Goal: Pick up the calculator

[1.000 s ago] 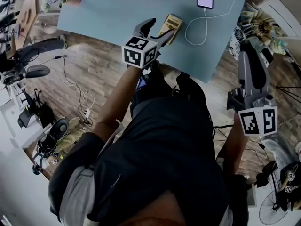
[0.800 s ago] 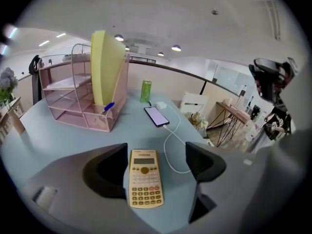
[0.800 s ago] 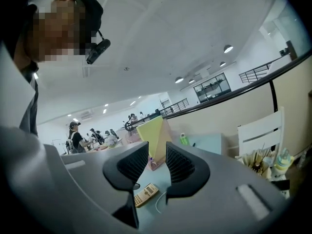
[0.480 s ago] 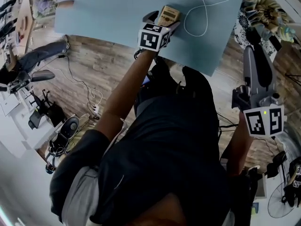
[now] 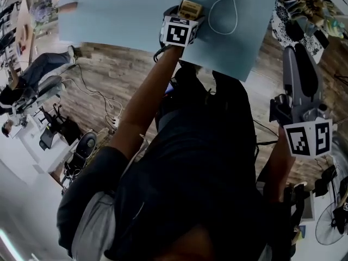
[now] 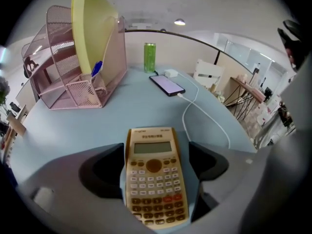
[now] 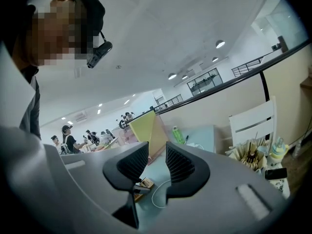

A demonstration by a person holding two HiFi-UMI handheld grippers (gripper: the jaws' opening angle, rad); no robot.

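Looking down from the head view, the left gripper (image 5: 187,13) reaches over the near edge of the pale blue desk (image 5: 119,15), one jaw on either side of the tan calculator (image 5: 190,6), while the right gripper (image 5: 298,64) hangs well apart, off the desk and above the wooden floor (image 5: 109,75). From the left gripper view, the calculator lies flat on the desk, keys up, between the two jaws; they are opening, with a strip of desk showing on each side and no pad pressing on it. Farther back stand a pink mesh organiser (image 6: 73,77), a green can (image 6: 149,57) and a phone (image 6: 167,85) on a white cable (image 6: 195,116). From the right gripper view, its jaws stand slightly apart with nothing between them.
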